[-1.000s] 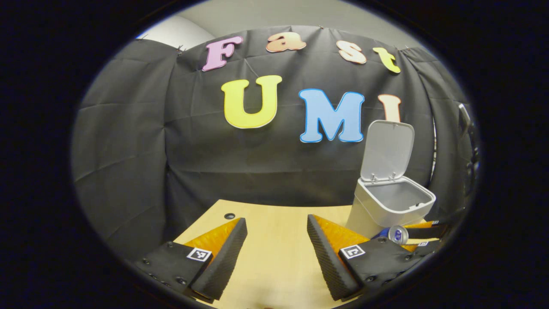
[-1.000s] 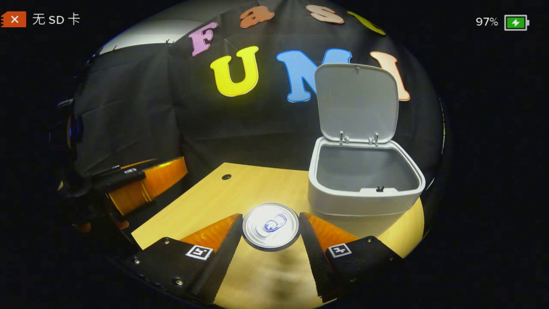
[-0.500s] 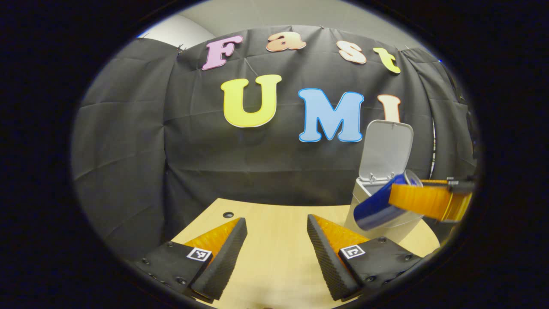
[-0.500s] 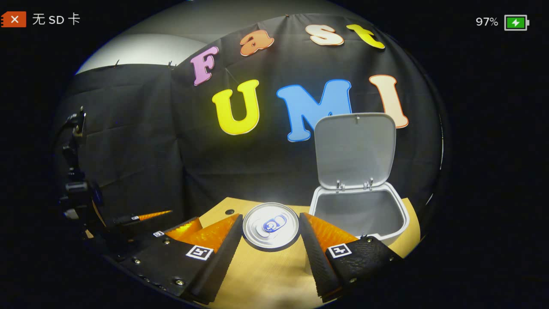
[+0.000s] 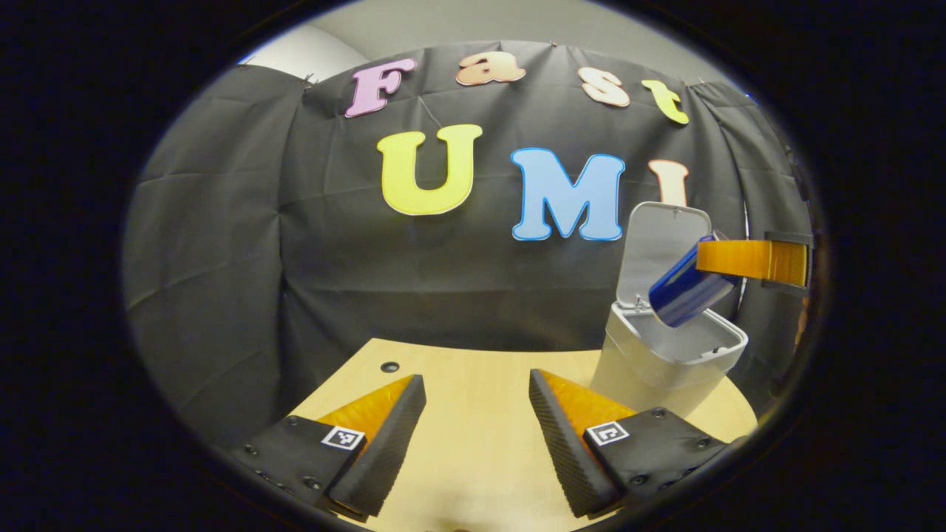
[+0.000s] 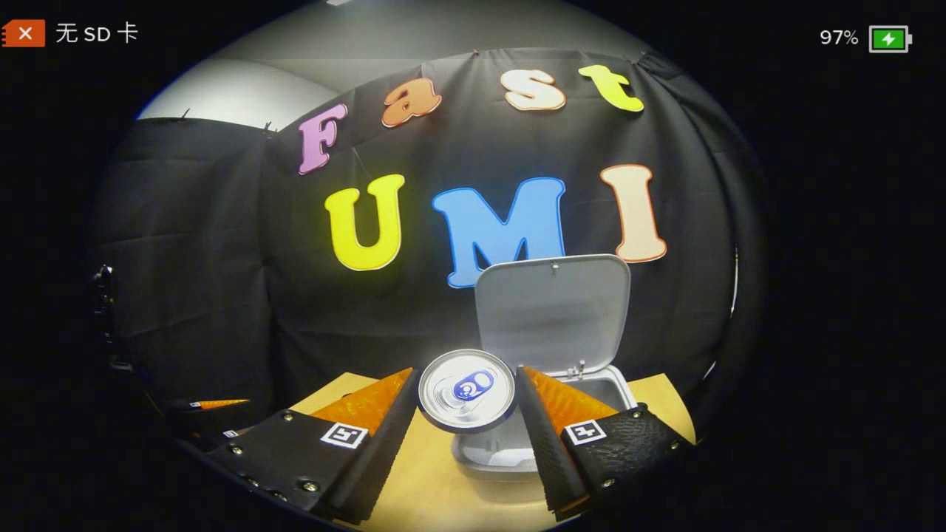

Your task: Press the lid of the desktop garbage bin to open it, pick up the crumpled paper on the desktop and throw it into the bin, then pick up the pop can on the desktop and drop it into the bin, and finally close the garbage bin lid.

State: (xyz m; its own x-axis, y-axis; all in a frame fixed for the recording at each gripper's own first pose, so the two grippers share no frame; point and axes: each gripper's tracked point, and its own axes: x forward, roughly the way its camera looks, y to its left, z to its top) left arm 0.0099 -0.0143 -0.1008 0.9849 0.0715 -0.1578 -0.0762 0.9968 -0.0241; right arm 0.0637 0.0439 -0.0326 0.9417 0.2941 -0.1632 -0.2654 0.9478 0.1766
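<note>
Pop can, one only, sat clamped between the two fingers of the right gripper, its silver top and pull tab facing the camera in the right gripper view. Both fingers pressed against its sides. In the left gripper view the same can showed as a blue cylinder, tilted and held in the air above the open mouth of the bin, with one finger of the right gripper reaching in from the right edge.

Nearest in the left gripper view, the left gripper had its two fingers spread wide with nothing between them, over the bare wooden table.

Beyond the can in the right gripper view stood the single grey bin, directly below and behind the fingers, its one lid raised upright on two hinges. The table carried one small dark hole near its far edge.
</note>
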